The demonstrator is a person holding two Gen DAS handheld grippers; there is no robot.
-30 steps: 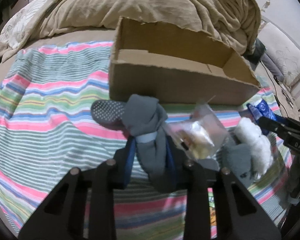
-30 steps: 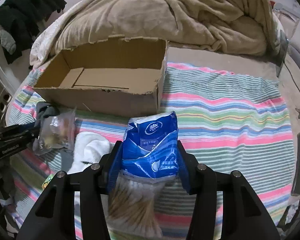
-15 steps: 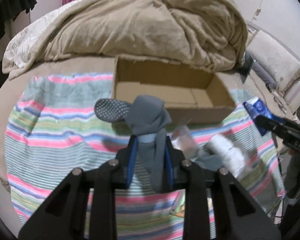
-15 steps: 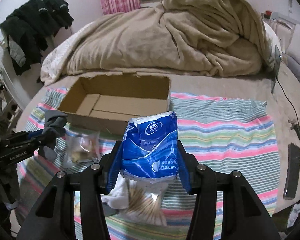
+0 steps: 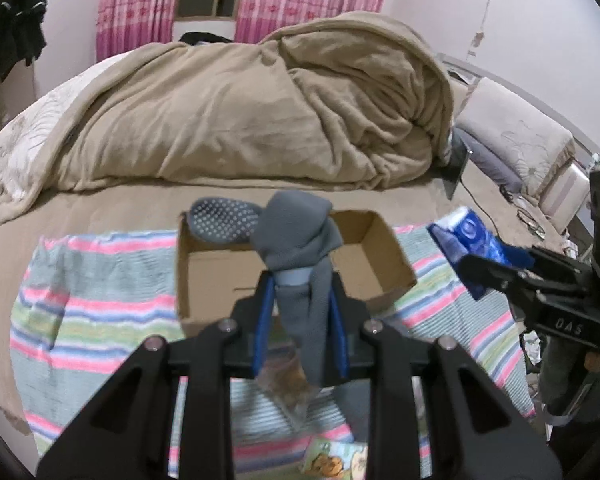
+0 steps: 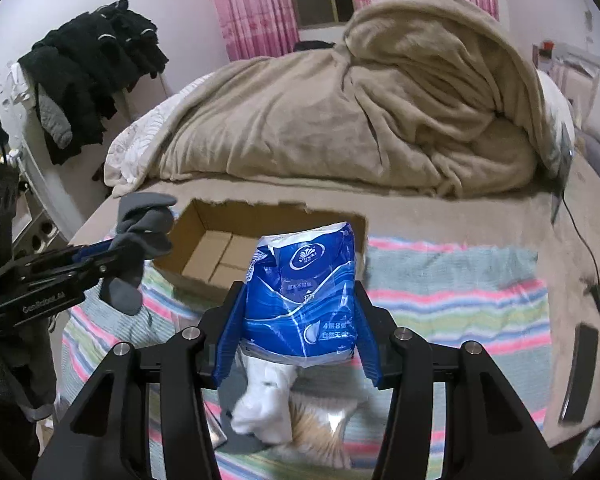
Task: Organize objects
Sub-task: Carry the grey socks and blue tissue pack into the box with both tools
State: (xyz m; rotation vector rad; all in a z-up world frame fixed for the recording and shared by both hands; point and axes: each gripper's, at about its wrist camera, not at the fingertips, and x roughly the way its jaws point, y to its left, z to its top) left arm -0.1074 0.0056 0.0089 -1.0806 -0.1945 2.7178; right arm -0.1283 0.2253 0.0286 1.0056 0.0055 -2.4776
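Left gripper (image 5: 300,308) clamped tight on a knotted pair of grey knit socks (image 5: 300,248), long axis running up out of the jaws, dotted sole pointing left, tail drooping below the pads. Hanging over the open brown cardboard box (image 5: 364,256) near the far edge of the striped cloth (image 5: 92,312) on the bed. Right gripper (image 6: 296,324) partly closed on an upright blue plastic tissue pack (image 6: 304,292), long axis vertical, logo facing the camera, above rolled white socks (image 6: 266,400) by the bed's near edge.
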